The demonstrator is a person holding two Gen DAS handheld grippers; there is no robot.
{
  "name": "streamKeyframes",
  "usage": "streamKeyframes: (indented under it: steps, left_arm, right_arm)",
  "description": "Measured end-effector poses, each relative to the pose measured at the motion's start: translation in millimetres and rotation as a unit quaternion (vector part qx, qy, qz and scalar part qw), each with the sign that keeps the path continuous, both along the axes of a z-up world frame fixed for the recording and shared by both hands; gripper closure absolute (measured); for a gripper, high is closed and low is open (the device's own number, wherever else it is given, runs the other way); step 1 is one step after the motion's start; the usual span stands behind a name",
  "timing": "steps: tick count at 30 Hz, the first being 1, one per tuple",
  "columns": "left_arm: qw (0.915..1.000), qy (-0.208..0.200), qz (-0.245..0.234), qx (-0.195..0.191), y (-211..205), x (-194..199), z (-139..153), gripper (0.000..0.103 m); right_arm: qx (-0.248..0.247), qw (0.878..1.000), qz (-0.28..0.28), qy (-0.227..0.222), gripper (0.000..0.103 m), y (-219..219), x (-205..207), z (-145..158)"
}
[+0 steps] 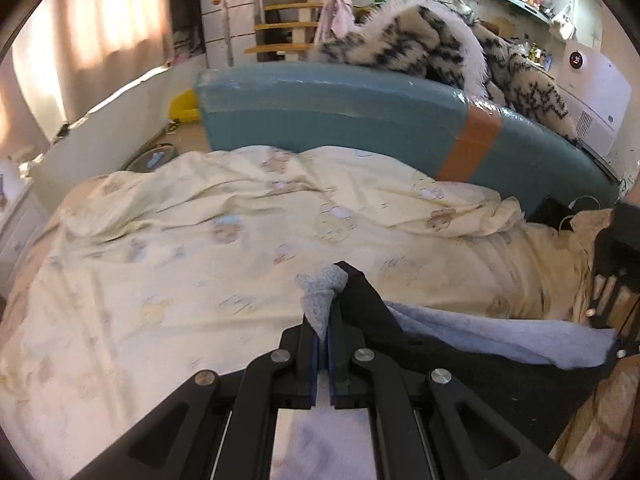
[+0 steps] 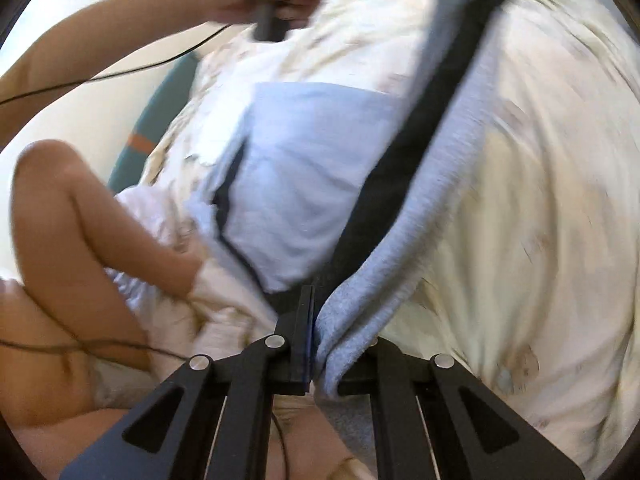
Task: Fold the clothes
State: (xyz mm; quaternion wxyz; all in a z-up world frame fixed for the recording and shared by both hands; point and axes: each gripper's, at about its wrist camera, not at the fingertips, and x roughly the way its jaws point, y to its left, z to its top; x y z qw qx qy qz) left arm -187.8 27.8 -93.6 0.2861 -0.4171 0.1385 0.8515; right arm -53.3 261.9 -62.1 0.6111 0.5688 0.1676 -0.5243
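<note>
Bed (image 1: pixel 160 280) with cream printed quilt fills both views, edges cut off by the fisheye rim; right wrist view is motion-blurred, quilt print hard to make out; teal headboard (image 1: pixel 340 120) with an orange tape band stands behind the quilt, a spotted fuzzy blanket (image 1: pixel 420 44) draped over its top, far end out of frame. Grey garment (image 2: pixel 312 176) with black trim lies on the quilt in front of the person's bare knee (image 2: pixel 52 184); its type cannot be told; stretched edge runs lengthwise between the two grippers, lower part hidden under the gripper bodies. Left gripper (image 1: pixel 323 332) is closed tight on a bunched grey-and-black corner; right gripper (image 2: pixel 316 320) is clamped on the grey hem, its right finger buried in cloth.
</note>
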Motion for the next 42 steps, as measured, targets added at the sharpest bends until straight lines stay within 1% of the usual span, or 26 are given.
streamKeyframes:
  steps: [2, 4, 7, 9, 12, 13, 15, 16, 18, 20, 22, 23, 24, 26, 27, 28, 29, 31, 32, 33, 35, 37, 38, 39, 41, 42]
  left_arm:
    - [0.9999, 0.004, 0.011, 0.001, -35.7, 21.2, 13.4, 0.1]
    - [0.9997, 0.009, 0.024, 0.003, -71.4, 42.5, 26.2, 0.1]
    - [0.9975, 0.011, 0.067, 0.016, -134.9, 84.0, 29.2, 0.1]
    - [0.9945, 0.006, 0.101, 0.027, -175.7, 110.5, 23.0, 0.1]
    - [0.9814, -0.011, 0.181, 0.063, -254.8, 163.1, -2.0, 0.1]
    - [0.9774, -0.014, 0.2, 0.065, -276.3, 179.6, -12.9, 0.1]
    - [0.9675, -0.029, 0.239, 0.077, -313.2, 206.3, -36.7, 0.1]
    - [0.9611, -0.042, 0.261, 0.081, -332.7, 221.1, -54.2, 0.1]
    - [0.9475, -0.064, 0.299, 0.092, -366.0, 246.8, -85.4, 0.1]
    - [0.9338, -0.072, 0.334, 0.108, -389.4, 267.5, -109.8, 0.1]
    - [0.9188, -0.079, 0.366, 0.124, -412.0, 287.4, -133.0, 0.098]
    - [0.9127, -0.08, 0.379, 0.13, -418.1, 291.9, -137.6, 0.094]
    - [0.9038, -0.084, 0.396, 0.138, -425.1, 296.0, -141.9, 0.085]
    - [0.8799, -0.086, 0.438, 0.162, -442.8, 307.4, -144.1, 0.074]
    - [0.8692, -0.081, 0.455, 0.176, -450.7, 314.1, -142.0, 0.069]
    - [0.8619, -0.067, 0.464, 0.192, -456.9, 324.1, -136.8, 0.067]
    - [0.8546, -0.052, 0.474, 0.205, -462.4, 334.4, -131.4, 0.067]
    - [0.8437, -0.018, 0.497, 0.202, -465.3, 358.4, -118.2, 0.067]
    - [0.8369, -0.014, 0.506, 0.209, -464.4, 370.4, -114.7, 0.067]
    - [0.8303, -0.009, 0.513, 0.217, -463.2, 382.5, -111.3, 0.067]
    - [0.8235, -0.008, 0.519, 0.228, -455.1, 405.7, -106.4, 0.065]
    - [0.8202, -0.007, 0.52, 0.238, -443.2, 429.7, -100.2, 0.065]
    - [0.8185, -0.007, 0.52, 0.244, -436.2, 443.1, -96.9, 0.062]
    - [0.8182, -0.01, 0.519, 0.247, -427.5, 455.4, -94.7, 0.06]
    - [0.8196, -0.022, 0.513, 0.254, -411.2, 470.2, -94.2, 0.06]
    - [0.8187, -0.033, 0.51, 0.261, -404.4, 472.0, -97.2, 0.06]
  right_arm:
    - [0.011, 0.999, 0.04, 0.009, 0.097, -38.2, 15.3, 19.8]
    - [0.016, 0.998, 0.068, 0.005, 0.097, -80.9, 42.4, 18.1]
    - [0.021, 0.994, 0.107, -0.003, 0.097, -145.6, 85.0, 11.9]
    - [0.025, 0.991, 0.133, -0.009, 0.097, -188.7, 113.4, 7.8]
    - [0.031, 0.984, 0.172, -0.017, 0.097, -253.5, 156.0, 1.7]
    - [0.033, 0.982, 0.185, -0.02, 0.097, -275.0, 170.2, -0.3]
    - [0.042, 0.981, 0.189, -0.03, 0.097, -308.2, 196.7, -26.1]
    - [0.048, 0.98, 0.19, -0.035, 0.097, -324.3, 209.8, -40.2]
    - [0.058, 0.979, 0.192, -0.045, 0.097, -356.3, 236.1, -68.4]
    - [0.069, 0.977, 0.193, -0.056, 0.097, -388.4, 262.4, -96.5]
    - [0.089, 0.975, 0.194, -0.062, 0.096, -409.3, 278.2, -118.4]
    - [0.103, 0.973, 0.196, -0.059, 0.096, -415.4, 285.1, -127.6]
    - [0.118, 0.972, 0.197, -0.054, 0.092, -420.6, 291.9, -136.5]
    - [0.155, 0.967, 0.198, -0.043, 0.09, -425.9, 306.0, -151.1]
    - [0.166, 0.965, 0.201, -0.041, 0.078, -426.8, 313.0, -154.2]
    - [0.176, 0.962, 0.203, -0.039, 0.061, -427.8, 319.9, -157.3]
    - [0.173, 0.961, 0.213, -0.043, 0.052, -427.4, 329.7, -153.7]
    - [0.156, 0.957, 0.236, -0.058, 0.002, -425.2, 351.3, -140.0]
    - [0.144, 0.955, 0.248, -0.069, 0.0, -423.5, 362.5, -130.9]
    - [0.127, 0.959, 0.243, -0.069, 0.0, -420.7, 364.7, -121.8]
    - [0.088, 0.968, 0.226, -0.06, 0.0, -414.7, 364.6, -103.7]
    - [0.061, 0.971, 0.21, -0.101, 0.0, -406.5, 346.1, -92.4]
    - [0.048, 0.97, 0.201, -0.125, 0.0, -402.3, 335.8, -87.2]
    - [0.035, 0.969, 0.193, -0.148, 0.0, -398.0, 325.5, -82.0]
    - [0.009, 0.965, 0.176, -0.193, 0.0, -389.6, 304.9, -71.5]
    - [-0.004, 0.962, 0.167, -0.216, 0.0, -385.3, 294.6, -66.3]
